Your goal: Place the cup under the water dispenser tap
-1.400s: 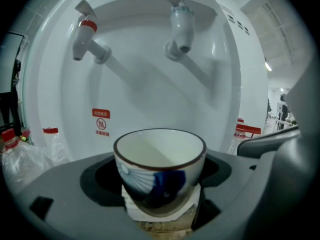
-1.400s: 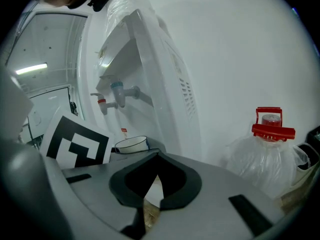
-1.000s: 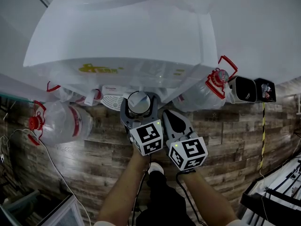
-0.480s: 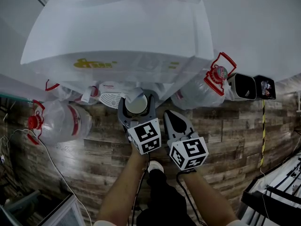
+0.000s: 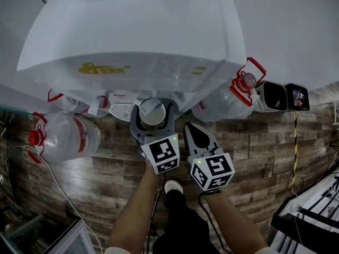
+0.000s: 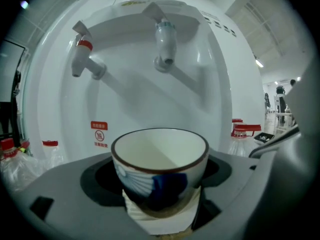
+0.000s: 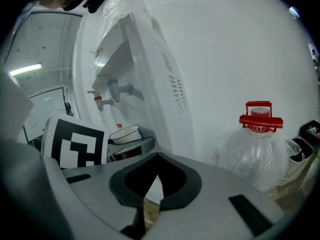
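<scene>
My left gripper (image 5: 152, 114) is shut on a small white cup (image 6: 160, 169) with a blue pattern and a dark rim. I hold it upright in front of the white water dispenser (image 5: 132, 36), below its recess. Two taps stick out above the cup: a red-marked tap (image 6: 82, 59) at the left and a blue-marked tap (image 6: 164, 44) nearly straight over it. From the head view the cup (image 5: 152, 111) sits at the dispenser's lower edge. My right gripper (image 5: 197, 137) hangs shut and empty just right of the left one; its own view shows the cup (image 7: 125, 133) at the left.
Large water bottles with red caps stand on the wooden floor on both sides of the dispenser: one at the left (image 5: 63, 136), one at the right (image 5: 233, 99). A black and white box (image 5: 275, 97) lies at the right. The person's arms and shoe show below.
My left gripper has carried the cup a little further in toward the dispenser. The right gripper has stayed in place.
</scene>
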Demonstrator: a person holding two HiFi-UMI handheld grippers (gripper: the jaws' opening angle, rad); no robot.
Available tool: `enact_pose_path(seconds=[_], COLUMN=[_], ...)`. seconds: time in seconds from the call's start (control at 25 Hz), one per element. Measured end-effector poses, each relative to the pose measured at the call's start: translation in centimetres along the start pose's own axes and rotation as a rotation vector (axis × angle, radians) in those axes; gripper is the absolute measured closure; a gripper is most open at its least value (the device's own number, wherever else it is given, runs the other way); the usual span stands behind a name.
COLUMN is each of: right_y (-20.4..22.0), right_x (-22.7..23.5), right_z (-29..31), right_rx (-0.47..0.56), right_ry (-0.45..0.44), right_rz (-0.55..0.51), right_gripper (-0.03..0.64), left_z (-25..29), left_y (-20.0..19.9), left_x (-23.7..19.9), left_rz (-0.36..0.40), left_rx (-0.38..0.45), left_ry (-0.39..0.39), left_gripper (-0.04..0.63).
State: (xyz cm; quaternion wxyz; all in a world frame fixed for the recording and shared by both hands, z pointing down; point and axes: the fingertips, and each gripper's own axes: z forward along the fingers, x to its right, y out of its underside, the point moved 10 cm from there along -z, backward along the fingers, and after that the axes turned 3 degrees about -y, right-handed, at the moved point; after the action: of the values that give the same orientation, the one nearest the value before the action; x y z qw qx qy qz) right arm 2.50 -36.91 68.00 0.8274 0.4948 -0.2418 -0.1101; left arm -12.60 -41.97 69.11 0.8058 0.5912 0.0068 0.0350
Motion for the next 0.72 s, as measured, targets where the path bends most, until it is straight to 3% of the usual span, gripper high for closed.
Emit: enact_pose_path(seconds=[0.72], right_y=[0.7], right_x=[-0.28], right_z=[-0.18], right_rx=[-0.009], right_ry=[0.008], right_rz=[0.011], right_gripper=[0.597], left_z=[0.35], left_y=[0.69], left_x=[-0.07], left_rz=[-0.014], left_rx=[-0.009], left_ry=[-0.02], left_gripper=[0.159])
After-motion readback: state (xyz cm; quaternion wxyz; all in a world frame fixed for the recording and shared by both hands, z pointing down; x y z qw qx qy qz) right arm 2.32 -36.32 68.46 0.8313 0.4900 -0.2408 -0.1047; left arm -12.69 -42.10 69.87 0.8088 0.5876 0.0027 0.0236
